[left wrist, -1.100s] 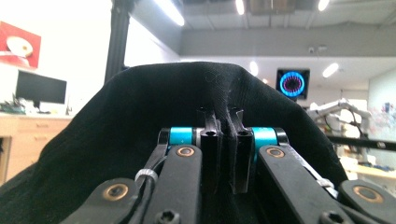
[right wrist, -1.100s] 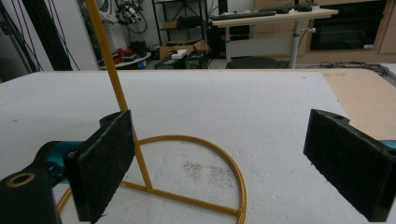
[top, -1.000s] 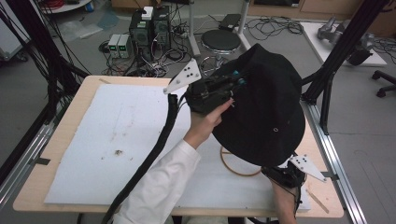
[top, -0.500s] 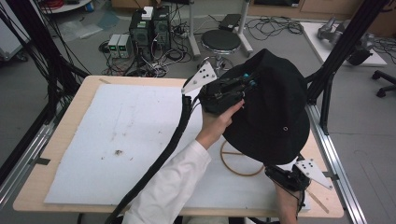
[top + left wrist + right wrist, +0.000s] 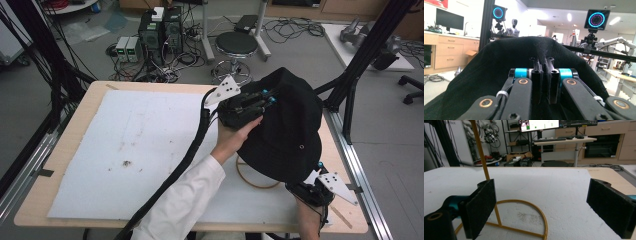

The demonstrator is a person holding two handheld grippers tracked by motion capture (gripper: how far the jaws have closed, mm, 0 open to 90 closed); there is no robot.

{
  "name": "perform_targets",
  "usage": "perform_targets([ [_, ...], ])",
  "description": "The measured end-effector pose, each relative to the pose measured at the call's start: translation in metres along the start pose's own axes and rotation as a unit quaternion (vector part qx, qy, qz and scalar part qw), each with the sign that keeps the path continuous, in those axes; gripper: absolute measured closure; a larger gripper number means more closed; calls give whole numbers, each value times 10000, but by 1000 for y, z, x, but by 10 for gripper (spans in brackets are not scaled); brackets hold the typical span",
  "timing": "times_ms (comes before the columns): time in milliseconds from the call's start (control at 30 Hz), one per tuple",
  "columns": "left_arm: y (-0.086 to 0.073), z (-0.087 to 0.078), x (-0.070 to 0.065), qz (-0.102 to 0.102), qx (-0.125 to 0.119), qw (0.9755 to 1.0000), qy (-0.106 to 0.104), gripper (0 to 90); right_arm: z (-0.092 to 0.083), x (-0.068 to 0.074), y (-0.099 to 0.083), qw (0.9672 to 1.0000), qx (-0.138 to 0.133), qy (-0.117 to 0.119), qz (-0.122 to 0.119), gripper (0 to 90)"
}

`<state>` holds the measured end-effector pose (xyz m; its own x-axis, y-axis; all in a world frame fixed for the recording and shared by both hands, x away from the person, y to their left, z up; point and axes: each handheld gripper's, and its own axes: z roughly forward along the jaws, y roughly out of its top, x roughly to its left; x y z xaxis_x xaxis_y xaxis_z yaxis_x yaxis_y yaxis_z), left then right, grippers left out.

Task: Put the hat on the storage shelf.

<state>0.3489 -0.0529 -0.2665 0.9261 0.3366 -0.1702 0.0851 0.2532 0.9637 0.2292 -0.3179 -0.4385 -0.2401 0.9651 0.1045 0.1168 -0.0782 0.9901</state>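
White foam sheeting (image 5: 150, 150) is spread over the wooden table (image 5: 75, 120); cabling and a stool (image 5: 236, 44) are seen beyond. The left gripper (image 5: 543, 72) is clamped on a black hat (image 5: 287, 130), apparently perched on a yellow wire stand (image 5: 519, 220). The right gripper (image 5: 549, 205) is held wide, grasping nothing.

A round stool (image 5: 236, 45) and tangled cables (image 5: 170, 65) sit on grey floor (image 5: 385, 125) beyond the worktop's (image 5: 75, 135) far edge.

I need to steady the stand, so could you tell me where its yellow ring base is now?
In the high view, the ring base lies on the white mat at the table's right, under the black hat, just left of the right gripper.
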Motion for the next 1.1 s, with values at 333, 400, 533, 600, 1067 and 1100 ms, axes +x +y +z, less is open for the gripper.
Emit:
perform_targets([
  [333,-10,-3,8,-277,219,9994,57,854,0,0,0,10000,-18,39,0,81],
  [400,-11,-2,10,-319,287,9991,-3,852,0,1,0,10000,-41,51,-5,82],
  [533,-13,-3,12,-358,294,9989,-56,848,-1,1,1,10000,-63,33,-7,81],
  [600,-14,-4,13,-366,282,9989,-62,841,-1,0,1,10000,-73,22,4,81],
  [1067,-11,-19,20,-484,62,9987,147,503,-2,0,1,9999,-116,10,-17,81],
  [1100,-11,-19,20,-484,62,9987,147,483,-2,0,1,9999,-116,10,-17,81],
])
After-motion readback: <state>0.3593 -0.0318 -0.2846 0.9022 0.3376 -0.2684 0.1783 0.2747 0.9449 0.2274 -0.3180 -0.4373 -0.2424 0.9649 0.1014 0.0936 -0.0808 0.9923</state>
